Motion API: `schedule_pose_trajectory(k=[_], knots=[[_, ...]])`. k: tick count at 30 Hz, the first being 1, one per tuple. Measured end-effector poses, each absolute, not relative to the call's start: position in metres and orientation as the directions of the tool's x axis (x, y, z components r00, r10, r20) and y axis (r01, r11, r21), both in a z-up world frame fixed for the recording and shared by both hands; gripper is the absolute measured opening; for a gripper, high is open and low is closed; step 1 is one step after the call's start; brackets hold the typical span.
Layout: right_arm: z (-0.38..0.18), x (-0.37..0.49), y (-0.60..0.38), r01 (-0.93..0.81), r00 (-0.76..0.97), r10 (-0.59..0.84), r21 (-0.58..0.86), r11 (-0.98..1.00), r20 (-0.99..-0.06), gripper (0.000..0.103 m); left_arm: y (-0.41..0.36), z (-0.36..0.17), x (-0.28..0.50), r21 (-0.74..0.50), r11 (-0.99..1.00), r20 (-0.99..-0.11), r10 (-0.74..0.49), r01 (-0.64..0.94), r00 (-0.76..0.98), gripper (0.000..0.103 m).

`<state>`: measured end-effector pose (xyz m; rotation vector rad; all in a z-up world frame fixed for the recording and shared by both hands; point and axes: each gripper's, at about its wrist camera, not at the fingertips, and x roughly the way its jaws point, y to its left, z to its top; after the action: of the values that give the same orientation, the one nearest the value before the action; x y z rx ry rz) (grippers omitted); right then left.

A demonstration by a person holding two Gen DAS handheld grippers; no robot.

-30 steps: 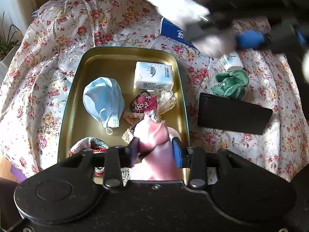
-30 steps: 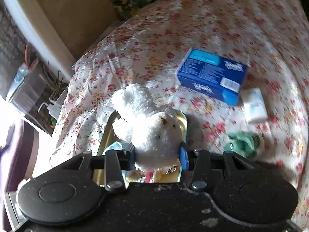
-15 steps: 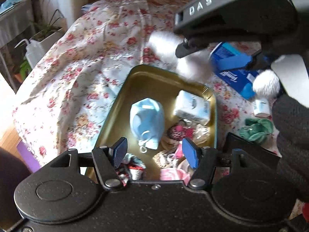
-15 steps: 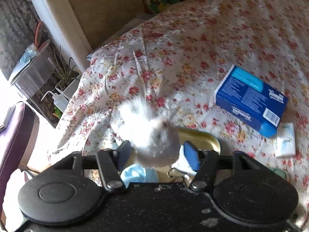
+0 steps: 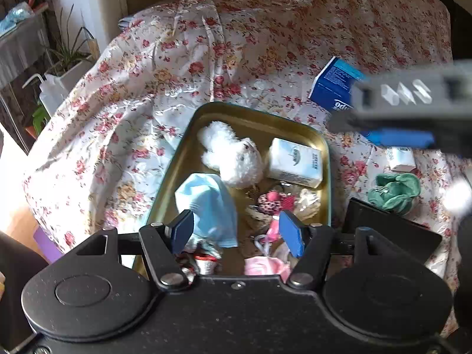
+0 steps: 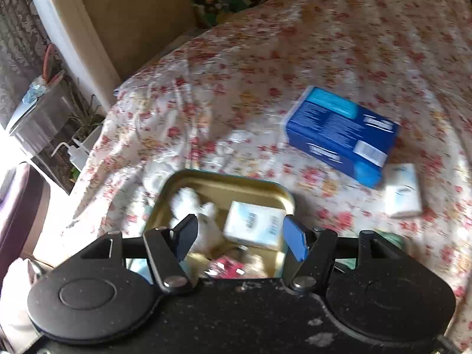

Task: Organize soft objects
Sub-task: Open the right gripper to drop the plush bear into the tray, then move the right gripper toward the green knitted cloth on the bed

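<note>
A gold metal tray [image 5: 188, 147] lies on the floral cloth. In it lie a white plush toy [image 5: 233, 156], a blue face mask [image 5: 206, 203], a white tissue pack [image 5: 295, 162], a leopard-print hair tie [image 5: 270, 202] and a pink cloth [image 5: 265, 265]. My left gripper [image 5: 237, 233] is open and empty above the tray's near end. My right gripper [image 6: 240, 240] is open and empty above the tray [image 6: 265, 184]; the plush toy [image 6: 194, 206] lies below it. The right gripper shows blurred at the right of the left wrist view [image 5: 404, 118].
A blue tissue box [image 6: 342, 135] and a small white tissue pack [image 6: 402, 190] lie on the cloth right of the tray. A green cloth [image 5: 395, 190] and a black flat object [image 5: 392, 227] lie there too. Plants and a squeeze bottle [image 5: 50, 88] stand beyond the left edge.
My right gripper opened and let the white plush toy drop into the tray, then drew back to the right. My left gripper let go of the pink cloth and lifted away.
</note>
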<state>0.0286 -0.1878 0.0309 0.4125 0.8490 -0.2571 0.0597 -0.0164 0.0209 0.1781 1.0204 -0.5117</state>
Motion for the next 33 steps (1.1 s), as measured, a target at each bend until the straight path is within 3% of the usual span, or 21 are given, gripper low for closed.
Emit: schedule_pose_trajectory(k=[4, 11, 14, 20, 27, 30, 32, 33], knots=[[0.033, -0.009, -0.206, 0.414, 0.636, -0.114, 0.213, 0.885, -0.763, 0.064, -0.025, 0.031, 0.062, -0.166, 0.867, -0.842, -0.372, 0.470, 0.390, 0.060], [0.052, -0.066, -0.232, 0.508, 0.635, -0.227, 0.179, 0.842, -0.738, 0.066, -0.050, 0.056, 0.044, -0.166, 0.837, -0.785, -0.432, 0.521, 0.444, 0.067], [0.065, -0.083, -0.235, 0.517, 0.652, -0.255, 0.173, 0.838, -0.714, 0.072, -0.059, 0.059, 0.036, -0.146, 0.823, -0.774, -0.440, 0.549, 0.454, 0.067], [0.084, -0.094, -0.229, 0.500, 0.692, -0.266, 0.179, 0.848, -0.671, 0.074, -0.068, 0.056, 0.028, -0.090, 0.809, -0.771, -0.426, 0.581, 0.473, 0.067], [0.069, -0.092, -0.236, 0.504, 0.692, -0.266, 0.186, 0.843, -0.671, 0.078, -0.075, 0.053, 0.018, -0.043, 0.781, -0.770, -0.423, 0.623, 0.478, 0.067], [0.057, -0.091, -0.247, 0.527, 0.685, -0.282, 0.190, 0.828, -0.671, 0.090, -0.078, 0.049, 0.014, -0.021, 0.766, -0.774, -0.420, 0.643, 0.475, 0.068], [0.049, -0.092, -0.255, 0.550, 0.680, -0.312, 0.180, 0.816, -0.664, 0.103, -0.080, 0.046, 0.011, -0.004, 0.754, -0.774, -0.418, 0.656, 0.476, 0.068], [0.044, -0.092, -0.258, 0.561, 0.680, -0.329, 0.175, 0.809, -0.655, 0.103, -0.081, 0.045, 0.010, 0.004, 0.749, -0.774, -0.417, 0.662, 0.477, 0.068]])
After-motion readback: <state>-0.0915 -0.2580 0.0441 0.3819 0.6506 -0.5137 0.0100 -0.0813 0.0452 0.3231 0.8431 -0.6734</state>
